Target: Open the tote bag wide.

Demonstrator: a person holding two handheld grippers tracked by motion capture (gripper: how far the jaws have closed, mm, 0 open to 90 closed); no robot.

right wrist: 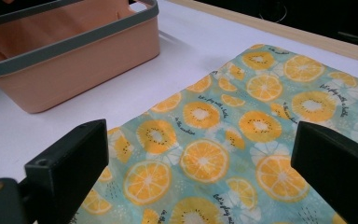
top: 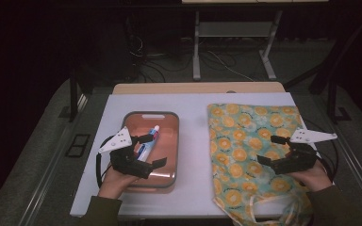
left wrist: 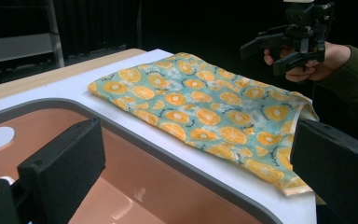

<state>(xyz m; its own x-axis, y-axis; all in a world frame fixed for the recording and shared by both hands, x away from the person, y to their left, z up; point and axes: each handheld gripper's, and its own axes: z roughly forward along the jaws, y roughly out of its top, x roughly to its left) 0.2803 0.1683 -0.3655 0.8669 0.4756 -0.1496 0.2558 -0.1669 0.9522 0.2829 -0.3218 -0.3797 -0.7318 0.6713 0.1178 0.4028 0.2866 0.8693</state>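
Item 1. Left tongs [top: 147, 150]: jaws spread wide, nothing between them, hovering over the near half of the basket.

Item 2. Right tongs [top: 274, 150]: likewise released and empty, held above the near right part of the cloth bag; seen in the left gripper view [left wrist: 279, 49] well clear of the fabric.

Item 3. Basket [top: 168, 181]: peach, grey-rimmed, on the white table [top: 193, 141], directly below the left tongs.

Item 4. Toothpaste tube [top: 147, 145]: lies inside the basket, just beyond and beneath the left tongs, its white cap end pointing away from the person.

Item 5. Cloth bag [top: 245, 141]: orange-slice print, flat on the table under and ahead of the right tongs, handles at the near edge.

Handling note (judgement): the tube looks the likely pick. Lower the left tongs straight down, set the jaws across the tube's narrow width at mid-body, clear of the basket wall, and close gently so the tube does not buckle. The right tongs would best go for the bag's near edge.
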